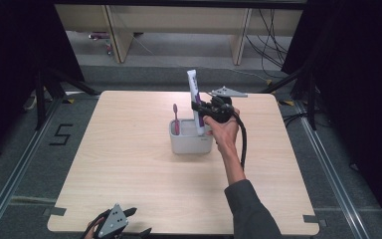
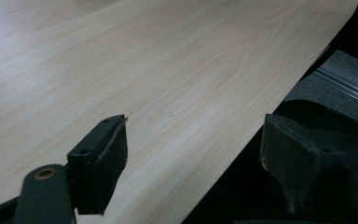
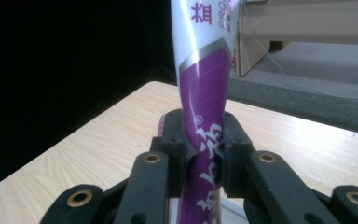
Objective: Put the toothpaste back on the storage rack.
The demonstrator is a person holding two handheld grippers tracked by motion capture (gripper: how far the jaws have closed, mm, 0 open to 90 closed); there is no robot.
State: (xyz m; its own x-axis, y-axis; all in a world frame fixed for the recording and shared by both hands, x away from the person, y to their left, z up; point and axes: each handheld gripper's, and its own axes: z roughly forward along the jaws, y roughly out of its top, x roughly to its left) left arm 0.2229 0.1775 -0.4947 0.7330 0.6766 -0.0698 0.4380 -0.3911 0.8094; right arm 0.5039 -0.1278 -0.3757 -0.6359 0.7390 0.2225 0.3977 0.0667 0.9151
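Right gripper clamped on the upright white-and-purple toothpaste tube, lower end in the grey holder mid-table — pink toothbrush standing in the holder just beside the tube, apparently untouched — left gripper well short of the holder at the table's near edge, jaws apart.

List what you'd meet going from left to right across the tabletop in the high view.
Left gripper at the table's near edge → pink toothbrush standing in the grey holder → white and purple toothpaste tube → right gripper clamped on the tube → the person's hand.
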